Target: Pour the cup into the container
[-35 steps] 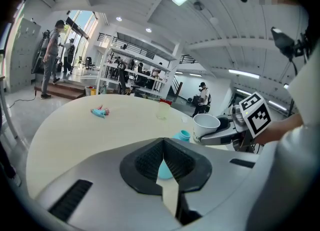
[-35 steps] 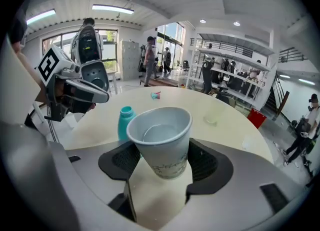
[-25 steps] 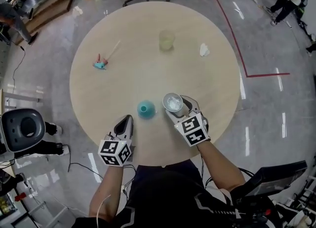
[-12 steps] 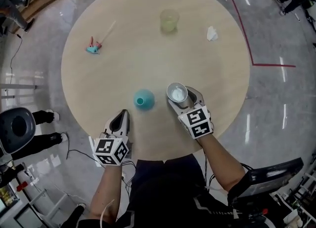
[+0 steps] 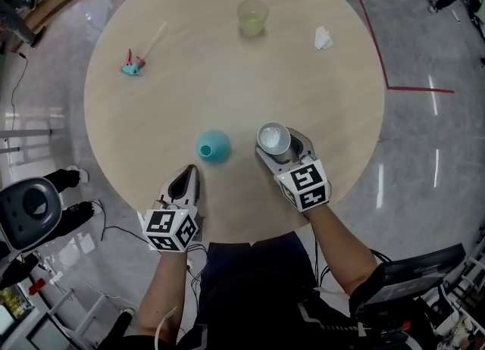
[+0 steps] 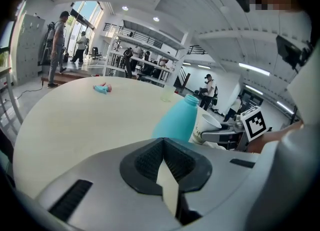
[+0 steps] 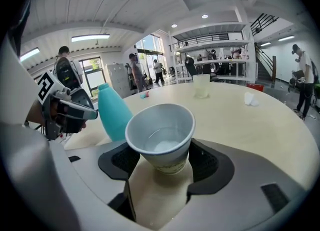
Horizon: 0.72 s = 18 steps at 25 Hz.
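Note:
A white paper cup point(image 5: 273, 138) with a little clear liquid in its bottom stands upright between the jaws of my right gripper point(image 5: 276, 146), which is shut on it near the table's front edge. The right gripper view shows the cup point(image 7: 161, 134) pinched low on its wall by that gripper point(image 7: 162, 164). A teal bottle point(image 5: 214, 146) with an open neck stands just left of the cup. My left gripper point(image 5: 187, 177) hangs in front of the bottle, shut and empty. Seen along the left gripper point(image 6: 163, 169), the bottle point(image 6: 176, 123) rises just beyond its tips.
A clear yellowish cup point(image 5: 252, 17) stands at the far side of the round wooden table point(image 5: 151, 114). A crumpled white tissue point(image 5: 323, 38) lies at the far right, a small teal tool point(image 5: 132, 66) at the far left. A black stool point(image 5: 29, 212) stands on the floor at the left.
Both grippers have sunk a little toward the table, the right one still holding the cup upright. The view has shifted, so the table sits higher in the picture.

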### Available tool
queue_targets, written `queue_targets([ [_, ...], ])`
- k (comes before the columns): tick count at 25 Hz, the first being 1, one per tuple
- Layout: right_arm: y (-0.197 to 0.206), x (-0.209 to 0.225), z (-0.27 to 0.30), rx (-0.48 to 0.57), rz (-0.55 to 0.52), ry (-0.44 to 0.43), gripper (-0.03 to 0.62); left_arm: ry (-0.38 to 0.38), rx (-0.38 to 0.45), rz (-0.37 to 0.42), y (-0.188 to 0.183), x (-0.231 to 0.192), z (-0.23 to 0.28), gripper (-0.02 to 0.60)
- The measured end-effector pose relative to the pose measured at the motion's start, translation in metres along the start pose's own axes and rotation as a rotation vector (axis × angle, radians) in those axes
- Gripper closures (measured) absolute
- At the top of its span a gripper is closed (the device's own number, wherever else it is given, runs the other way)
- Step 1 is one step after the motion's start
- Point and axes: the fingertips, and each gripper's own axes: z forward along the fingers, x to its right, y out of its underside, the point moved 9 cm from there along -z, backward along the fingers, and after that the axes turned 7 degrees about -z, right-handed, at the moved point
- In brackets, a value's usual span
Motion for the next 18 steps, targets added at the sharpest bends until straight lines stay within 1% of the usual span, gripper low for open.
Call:
queue_targets([
  [5,-0.001,0.003,-0.002,0.032,-0.010,-0.029,0.292,0.015,0.028,0.020,0.001,0.006,-0.001,0.580],
  [11,-0.006,-0.003,-0.027,0.017,-0.022,-0.038,0.289,0.026,0.050,0.050,-0.007,0.021,-0.022,0.580],
  [16,-0.029,0.002,-0.051,0.055,-0.055,-0.007,0.290,0.031,0.124,0.074,-0.029,0.032,-0.036,0.580],
  [18,-0.045,0.002,-0.065,0.083,-0.057,-0.006,0.290,0.058,0.148,0.098,-0.037,0.040,-0.043,0.580],
])
